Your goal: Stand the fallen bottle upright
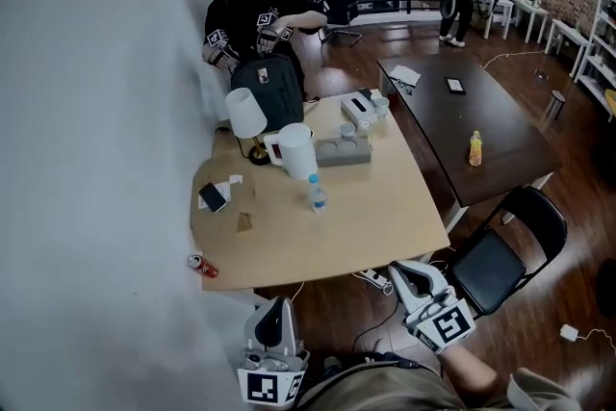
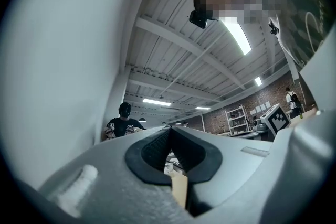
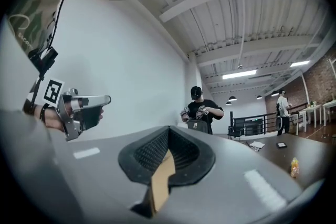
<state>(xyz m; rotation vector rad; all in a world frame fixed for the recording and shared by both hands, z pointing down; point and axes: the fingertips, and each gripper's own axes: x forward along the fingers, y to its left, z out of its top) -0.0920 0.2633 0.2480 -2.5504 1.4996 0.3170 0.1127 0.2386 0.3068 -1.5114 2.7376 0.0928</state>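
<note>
A small clear water bottle (image 1: 317, 193) with a blue label stands upright near the middle of the light wooden table (image 1: 375, 217). Both grippers are held low in front of the table's near edge, well short of the bottle. My left gripper (image 1: 278, 305) is shut with nothing in it; in the left gripper view its pads (image 2: 169, 131) meet at the tip. My right gripper (image 1: 396, 272) is shut and empty too, its pads (image 3: 169, 130) closed together. The left gripper (image 3: 100, 102) also shows at the left of the right gripper view.
A red can (image 1: 203, 267) lies on its side at the table's front left corner. A phone (image 1: 213, 197), lamp (image 1: 246, 115), white jug (image 1: 296, 150) and grey tray (image 1: 344, 151) are further back. A person (image 1: 255, 19) stands behind the table. A black chair (image 1: 505, 250) is at right, and a yellow bottle (image 1: 474, 149) stands on the dark table.
</note>
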